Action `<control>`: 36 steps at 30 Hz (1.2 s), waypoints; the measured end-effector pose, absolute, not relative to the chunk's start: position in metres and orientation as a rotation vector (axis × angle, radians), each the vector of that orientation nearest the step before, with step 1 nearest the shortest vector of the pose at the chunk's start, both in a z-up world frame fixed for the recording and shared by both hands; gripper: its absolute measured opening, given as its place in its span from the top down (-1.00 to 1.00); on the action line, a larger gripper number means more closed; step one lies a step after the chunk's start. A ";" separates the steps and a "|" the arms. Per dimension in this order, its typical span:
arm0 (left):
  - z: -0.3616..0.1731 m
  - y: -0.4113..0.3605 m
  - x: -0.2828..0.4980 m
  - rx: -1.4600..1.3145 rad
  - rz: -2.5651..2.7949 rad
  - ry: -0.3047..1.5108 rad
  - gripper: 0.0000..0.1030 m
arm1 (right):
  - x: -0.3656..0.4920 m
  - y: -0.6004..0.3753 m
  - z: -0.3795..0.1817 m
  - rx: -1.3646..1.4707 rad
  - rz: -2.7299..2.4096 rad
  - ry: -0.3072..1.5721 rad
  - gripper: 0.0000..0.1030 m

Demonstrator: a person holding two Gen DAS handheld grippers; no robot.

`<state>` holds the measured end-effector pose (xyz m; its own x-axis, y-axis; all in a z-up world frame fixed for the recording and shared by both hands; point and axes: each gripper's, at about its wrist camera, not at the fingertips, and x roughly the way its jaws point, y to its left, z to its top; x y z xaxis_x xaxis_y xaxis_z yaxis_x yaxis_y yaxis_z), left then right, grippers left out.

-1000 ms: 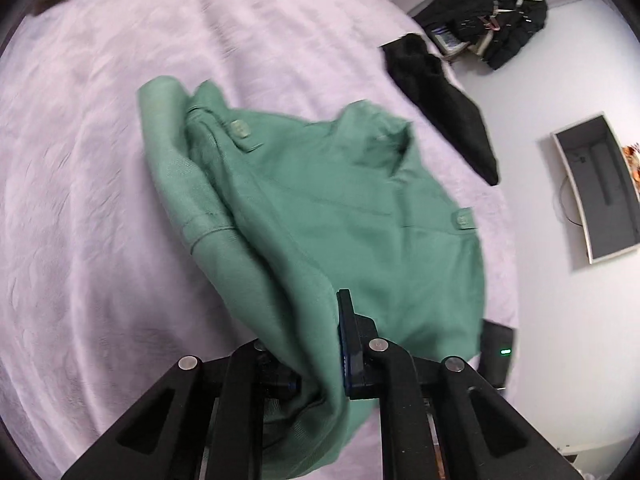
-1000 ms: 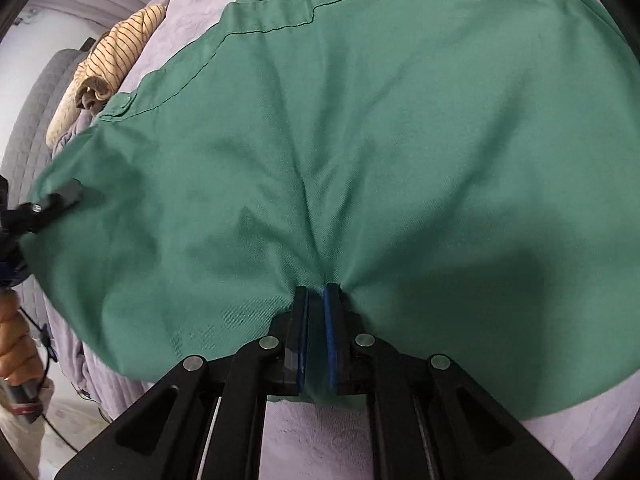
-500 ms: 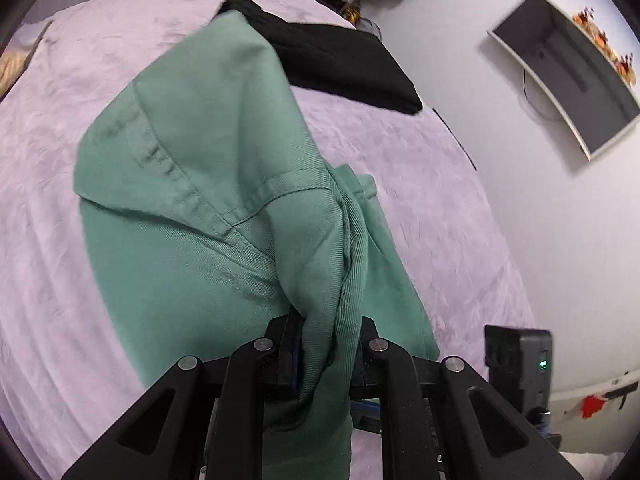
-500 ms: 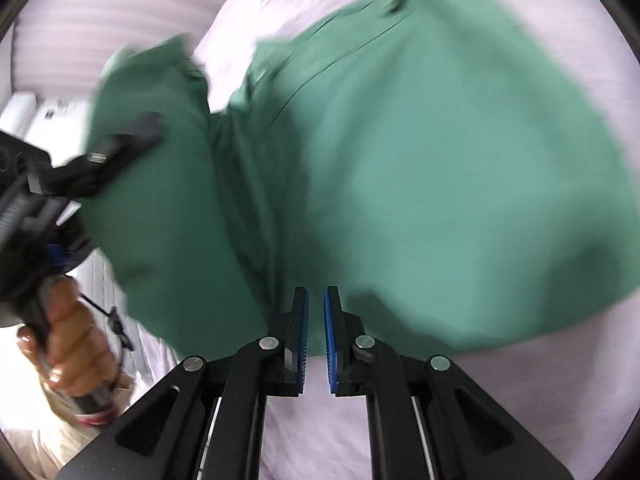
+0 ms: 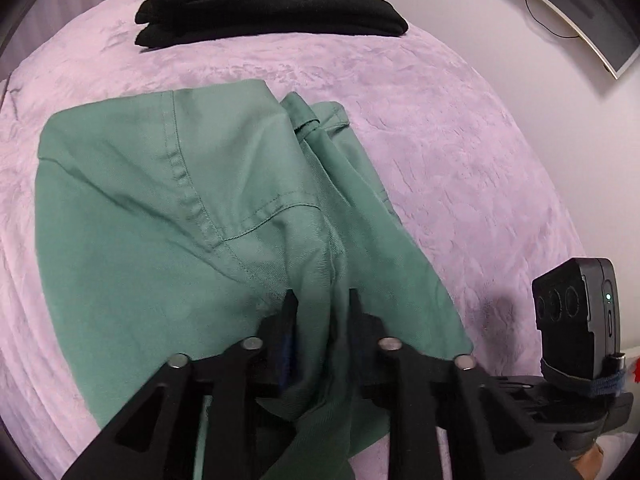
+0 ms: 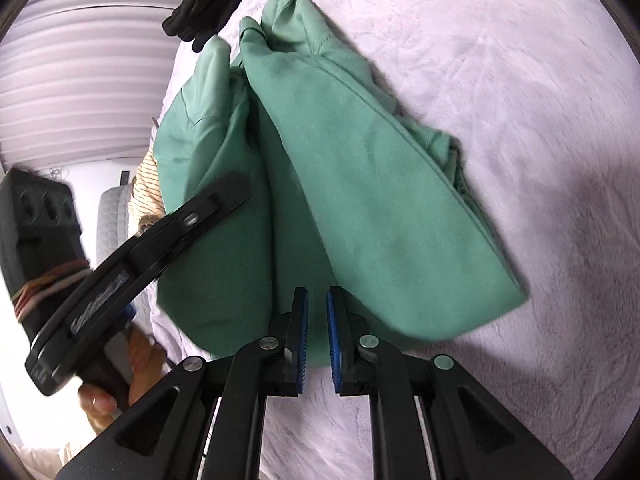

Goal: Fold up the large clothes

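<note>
- Closest, at the left gripper (image 5: 320,300): jaws opening, with a bunched fold of the green shirt (image 5: 160,220) loose between them and not squeezed hard.
- At the right gripper (image 6: 316,300): blue pads almost closed, only a thin gap, nothing pinched, tips just over the near edge of the shirt.
- Just past both grippers: shirt lying on the purple bed (image 5: 460,140), folded over on itself in thick, uneven layers, with seams and a hem showing on top.
- Probably soft and floppy cloth, light to lift, not stiff, not breakable, and sure to sag and slide out of shape when picked up at one spot only.
- Probably not slippery, with a fuzzy bed cover likely to drag on it a little.
- Best to pinch at an edge or a corner, or on a thick seam, one spot for each gripper, well apart, to keep the cloth flat.
- Better not to grab the lumpy middle, to avoid more wrinkles.
- On one side in the right view: a hand (image 6: 120,380) around the left gripper's handle, and a striped cloth (image 6: 148,188) behind it, past the bed's edge.
- Far end of the bed: a pile of black clothes (image 5: 272,4), well apart from the shirt.
</note>
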<state>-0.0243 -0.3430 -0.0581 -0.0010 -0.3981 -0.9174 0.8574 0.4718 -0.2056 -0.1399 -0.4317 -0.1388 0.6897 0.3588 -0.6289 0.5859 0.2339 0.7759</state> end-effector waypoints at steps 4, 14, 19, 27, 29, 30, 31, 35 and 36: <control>-0.029 -0.322 -0.012 0.416 -1.014 1.107 -0.95 | -0.135 -0.428 -0.138 1.399 -0.167 0.823 0.48; -0.032 -0.239 0.098 0.262 -0.704 1.116 -0.95 | -0.115 -0.454 -0.139 1.544 -0.068 0.629 -0.47; -0.069 -0.217 0.142 0.218 -0.575 1.163 -0.96 | -0.072 -0.465 -0.145 1.504 -0.018 0.710 -0.48; -0.078 -0.220 0.145 0.199 -0.544 1.155 -0.98 | -0.010 -0.456 -0.101 1.287 0.077 0.778 0.89; -0.071 -0.227 0.142 0.203 -0.573 1.140 -0.98 | -0.016 -0.454 -0.072 1.227 0.112 0.712 0.90; -0.068 -0.234 0.138 0.210 -0.597 1.132 -0.98 | -0.024 -0.456 -0.060 1.208 0.120 0.682 0.90; -0.067 -0.242 0.135 0.219 -0.617 1.125 -0.98 | -0.033 -0.458 -0.054 1.196 0.115 0.661 0.90; -0.084 -0.282 0.114 0.322 -0.674 1.112 -0.98 | -0.068 -0.477 -0.073 1.217 -0.016 0.689 0.90; -0.095 -0.289 0.112 0.330 -0.681 1.134 -0.99 | -0.074 -0.483 -0.088 1.248 -0.063 0.716 0.90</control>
